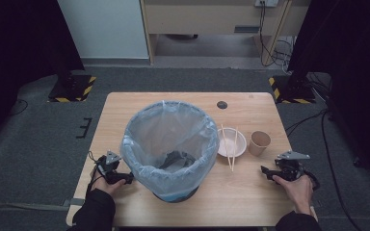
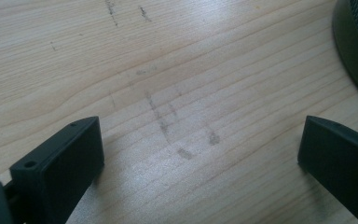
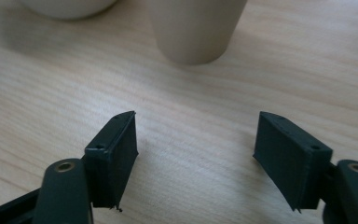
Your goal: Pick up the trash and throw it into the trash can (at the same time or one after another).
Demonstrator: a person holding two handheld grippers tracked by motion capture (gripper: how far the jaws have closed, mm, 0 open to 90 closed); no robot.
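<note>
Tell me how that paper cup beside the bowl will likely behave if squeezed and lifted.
The paper cup looks thin-walled and apparently empty, so probably light and easily crushed. It stands upright on a narrower base, so a sideways nudge from the right gripper might tip it.

big bin [image 1: 166, 144] hogging centre frame, bare table [image 1: 250, 185] lower right, bowl [image 1: 231, 142] and cup [image 1: 259, 142] crowding right of bin, open strip upper edge

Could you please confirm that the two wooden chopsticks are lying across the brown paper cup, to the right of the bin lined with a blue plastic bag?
Not quite: the two wooden chopsticks lie across the white round bowl, not the brown paper cup, which stands empty beside it. The high view shows this. They are indeed to the right of the bin lined with a blue plastic bag.
</note>
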